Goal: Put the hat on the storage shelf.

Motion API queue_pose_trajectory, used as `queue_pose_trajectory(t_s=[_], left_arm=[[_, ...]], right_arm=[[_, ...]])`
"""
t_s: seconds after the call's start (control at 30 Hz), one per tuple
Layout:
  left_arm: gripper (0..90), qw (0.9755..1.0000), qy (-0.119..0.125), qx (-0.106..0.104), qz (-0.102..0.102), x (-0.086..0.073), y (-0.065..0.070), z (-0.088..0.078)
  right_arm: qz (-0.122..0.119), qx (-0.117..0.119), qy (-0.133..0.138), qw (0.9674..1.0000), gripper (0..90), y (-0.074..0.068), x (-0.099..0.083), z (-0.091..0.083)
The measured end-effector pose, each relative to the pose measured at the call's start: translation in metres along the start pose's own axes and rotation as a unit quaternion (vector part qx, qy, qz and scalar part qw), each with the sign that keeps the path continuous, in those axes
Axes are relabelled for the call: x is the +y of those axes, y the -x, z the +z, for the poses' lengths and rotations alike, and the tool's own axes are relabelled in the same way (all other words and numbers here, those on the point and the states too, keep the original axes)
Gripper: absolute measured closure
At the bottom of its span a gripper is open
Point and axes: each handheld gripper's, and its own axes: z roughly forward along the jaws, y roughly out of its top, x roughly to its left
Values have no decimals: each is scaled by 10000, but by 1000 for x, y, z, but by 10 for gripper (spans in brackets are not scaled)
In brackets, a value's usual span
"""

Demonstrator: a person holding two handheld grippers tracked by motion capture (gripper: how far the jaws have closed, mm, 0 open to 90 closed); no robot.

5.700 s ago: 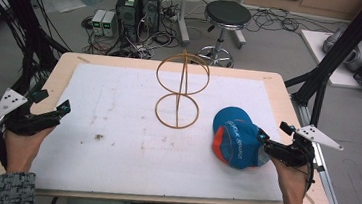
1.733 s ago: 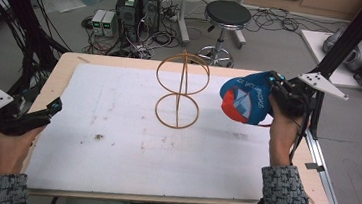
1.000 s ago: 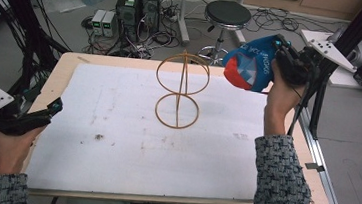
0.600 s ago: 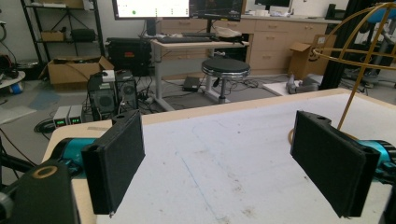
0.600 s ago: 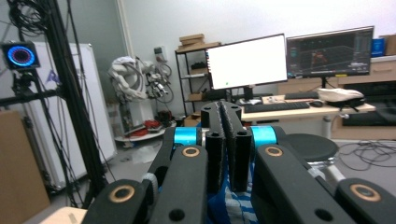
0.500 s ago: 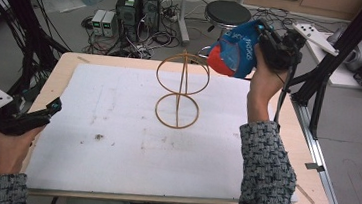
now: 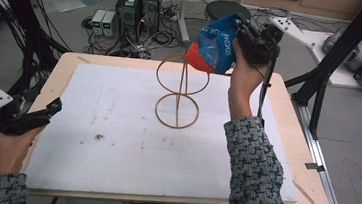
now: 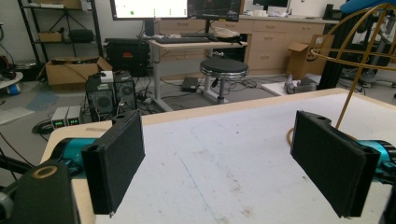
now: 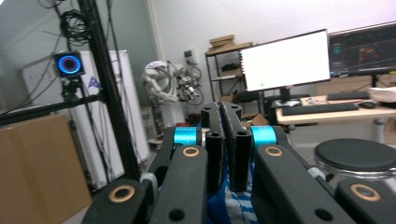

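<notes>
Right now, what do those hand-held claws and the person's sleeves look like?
Both are black frames. The left gripper carries a white three-cornered plate with dark dots and teal trim; its jaws are wide black pads. The right gripper has blue collars, brass-coloured pivots and a black cable. The sleeves are knitted in speckled black and white.

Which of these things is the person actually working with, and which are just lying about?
In use:
- blue cap, pinched in the right gripper, held above the stand
- gold wire stand on the white mat
- left gripper, open, idle at the table edge

Just about:
- round stool
- computer boxes on the floor
- monitors
</notes>
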Motion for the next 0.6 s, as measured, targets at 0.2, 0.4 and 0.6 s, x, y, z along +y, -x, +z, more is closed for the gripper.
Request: queue_pose_trajectory(t_s=[0.2,0.4,0.6], left_arm=[[177,10000,22,-5,-15,0,0,0],[177,10000,8,-19,6,1,0,-1],[177,10000,2,-25,9,1,0,0]], right_arm=[[100,241,-219,9994,882,-6,-8,1],[104,428,-434,9981,883,-11,-21,0],[99,578,-627,9963,883,-15,-37,-3]])
